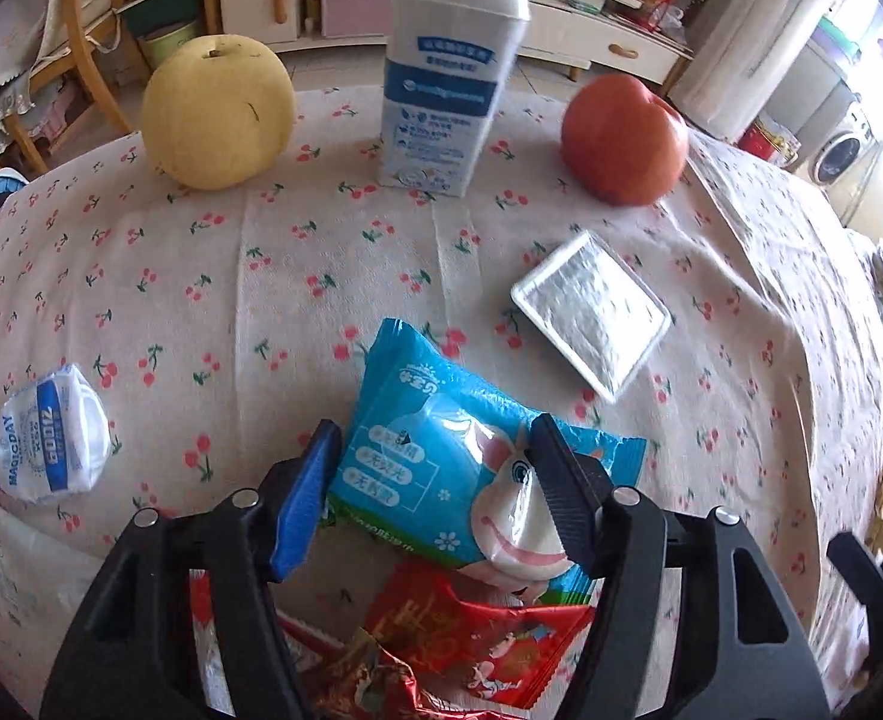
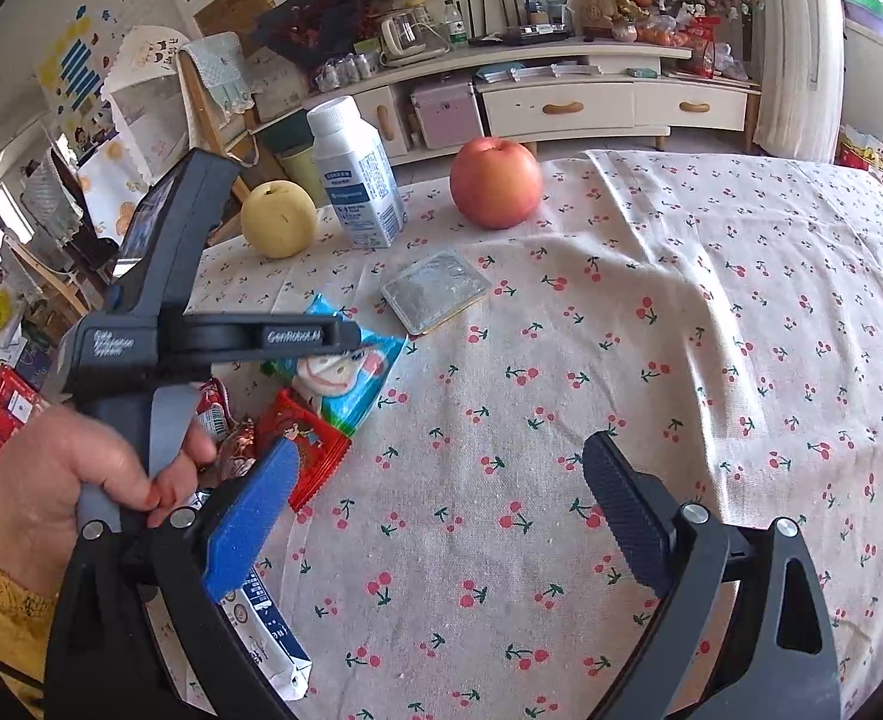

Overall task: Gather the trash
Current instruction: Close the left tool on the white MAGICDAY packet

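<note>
The left gripper (image 1: 435,468) has its fingers clamped on the glossy blue wet-wipe packet (image 1: 441,468) — packet squarely between them. Keep that squeeze firm; the film looks slippery. The right gripper (image 2: 435,516) hangs spread apart — only cherry-print tablecloth (image 2: 711,312) between its fingers.

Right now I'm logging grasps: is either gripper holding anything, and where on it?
The left gripper straddles the blue wipes packet across its middle, jaws at its sides; a closed grip cannot be confirmed. The right gripper is open, holding nothing.
</note>
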`<state>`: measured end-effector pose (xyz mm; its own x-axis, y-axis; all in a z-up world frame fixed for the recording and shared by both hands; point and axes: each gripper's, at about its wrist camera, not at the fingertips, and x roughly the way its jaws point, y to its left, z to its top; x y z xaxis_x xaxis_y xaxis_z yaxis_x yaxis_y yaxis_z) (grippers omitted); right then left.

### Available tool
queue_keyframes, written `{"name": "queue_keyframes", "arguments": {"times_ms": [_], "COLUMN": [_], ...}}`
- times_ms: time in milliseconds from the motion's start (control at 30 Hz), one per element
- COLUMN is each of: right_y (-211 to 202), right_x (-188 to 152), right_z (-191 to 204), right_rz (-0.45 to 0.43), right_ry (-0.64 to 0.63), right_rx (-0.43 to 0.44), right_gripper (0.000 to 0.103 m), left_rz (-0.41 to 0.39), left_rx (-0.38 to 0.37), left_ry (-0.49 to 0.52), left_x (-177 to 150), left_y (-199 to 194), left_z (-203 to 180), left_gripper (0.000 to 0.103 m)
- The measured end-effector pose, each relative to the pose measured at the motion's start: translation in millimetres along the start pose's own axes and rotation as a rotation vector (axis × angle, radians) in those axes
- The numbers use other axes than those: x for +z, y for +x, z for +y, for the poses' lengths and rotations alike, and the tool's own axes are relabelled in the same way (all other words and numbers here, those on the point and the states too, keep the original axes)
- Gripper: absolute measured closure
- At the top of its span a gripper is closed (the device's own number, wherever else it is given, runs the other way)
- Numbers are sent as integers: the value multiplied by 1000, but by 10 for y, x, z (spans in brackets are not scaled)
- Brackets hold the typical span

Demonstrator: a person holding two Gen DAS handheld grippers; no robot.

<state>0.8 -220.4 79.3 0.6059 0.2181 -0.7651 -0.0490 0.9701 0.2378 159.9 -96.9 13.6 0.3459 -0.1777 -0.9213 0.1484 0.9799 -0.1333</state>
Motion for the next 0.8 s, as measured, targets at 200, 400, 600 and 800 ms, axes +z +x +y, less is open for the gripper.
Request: {"name": "queue_keyframes", "arguments": {"times_ms": [200, 400, 600, 800], "right_y": [-28, -18, 14, 106], "right_x": [-3, -44, -72, -74], "right_z": [-81, -92, -92, 63], "right_rz": [-5, 8, 24, 54], "right_ry": [27, 43, 60, 24], "right_rx": [-6, 3, 36, 82], "right_gripper": [8, 8, 8, 8], "left_rz": [22, -45, -222, -221], "left_rx": [-46, -120, 29, 107], "left_ry": [68, 58, -73, -71], "left_x": [-562, -938, -919, -639], "left_y": [-242, -635, -1139, -1008], "left_z": [-99, 47, 989, 1642], "left_gripper": [37, 41, 32, 26]}}
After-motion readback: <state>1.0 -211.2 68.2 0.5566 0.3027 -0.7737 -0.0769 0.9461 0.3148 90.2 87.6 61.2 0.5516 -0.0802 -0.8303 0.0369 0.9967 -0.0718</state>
